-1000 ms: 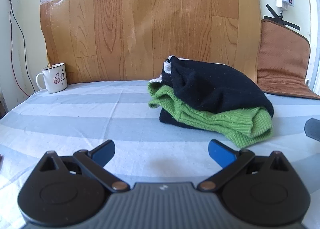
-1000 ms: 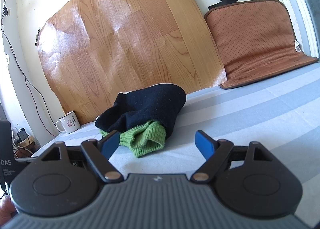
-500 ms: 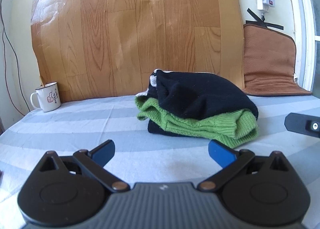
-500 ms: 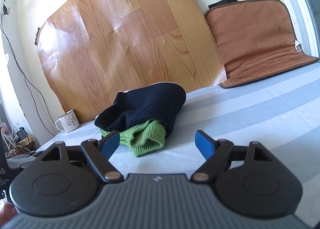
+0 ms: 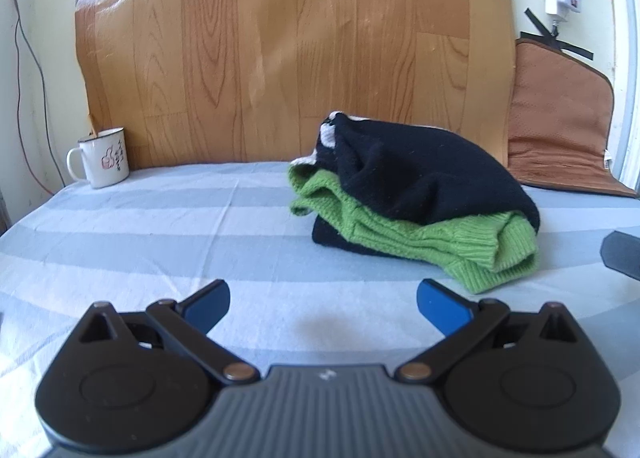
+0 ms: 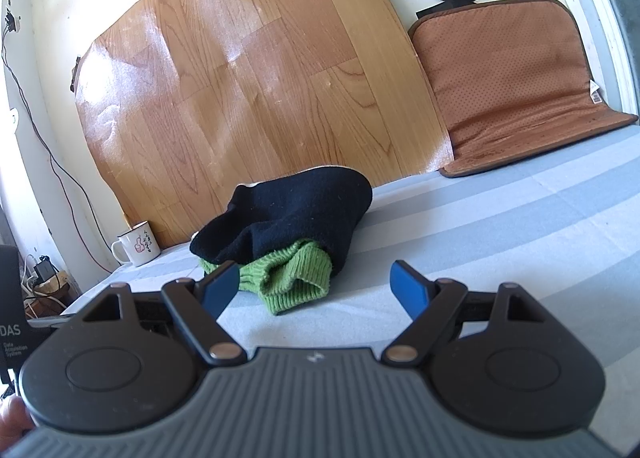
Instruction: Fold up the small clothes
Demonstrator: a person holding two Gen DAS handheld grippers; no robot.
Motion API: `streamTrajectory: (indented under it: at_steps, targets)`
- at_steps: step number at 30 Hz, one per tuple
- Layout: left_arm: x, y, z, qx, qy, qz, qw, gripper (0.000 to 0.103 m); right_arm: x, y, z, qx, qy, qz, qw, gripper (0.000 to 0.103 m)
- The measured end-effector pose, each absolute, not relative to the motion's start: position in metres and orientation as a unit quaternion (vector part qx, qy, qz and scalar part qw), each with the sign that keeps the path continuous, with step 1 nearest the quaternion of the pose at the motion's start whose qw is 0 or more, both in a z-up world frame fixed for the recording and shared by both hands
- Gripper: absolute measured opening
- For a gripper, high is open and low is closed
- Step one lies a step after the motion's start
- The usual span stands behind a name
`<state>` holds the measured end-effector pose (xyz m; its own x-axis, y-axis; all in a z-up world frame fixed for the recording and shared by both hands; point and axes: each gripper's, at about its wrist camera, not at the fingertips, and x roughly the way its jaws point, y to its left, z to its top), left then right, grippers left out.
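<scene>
Left wrist view: the sweater [image 5: 416,194], black knit with green ribbed trim, sits as a bunched, doubled-over bundle on the striped sheet [image 5: 160,226], toward the far edge of the bed, near the wooden panel [image 5: 288,50]. Against the views of a second ago the bundle keeps the same shape; only this camera's framing has drifted a little. Probably a fold is finished, or none has begun. Left gripper [image 5: 323,300] hangs short of the bundle, tilted down at the sheet, jaws spread wide, nothing between them. Right gripper [image 6: 316,286] hangs nearer level beside the green cuff, jaws equally wide, empty, not touching. Mug [image 5: 103,157] stands at the far left corner; brown cushion [image 6: 516,86] leans at far right.
</scene>
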<state>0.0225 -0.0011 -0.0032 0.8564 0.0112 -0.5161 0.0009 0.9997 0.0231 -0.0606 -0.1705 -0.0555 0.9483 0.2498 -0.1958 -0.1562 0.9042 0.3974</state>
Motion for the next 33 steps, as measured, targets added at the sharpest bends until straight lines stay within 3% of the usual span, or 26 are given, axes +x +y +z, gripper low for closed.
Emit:
streamTrajectory:
  at_steps: [33]
  targets:
    - [0.0298,0.0065,-0.0063,-0.007,0.295,0.028,0.955,0.103,-0.0607,-0.171,-0.0551,0.192,0.122,0.106,0.968,0.084]
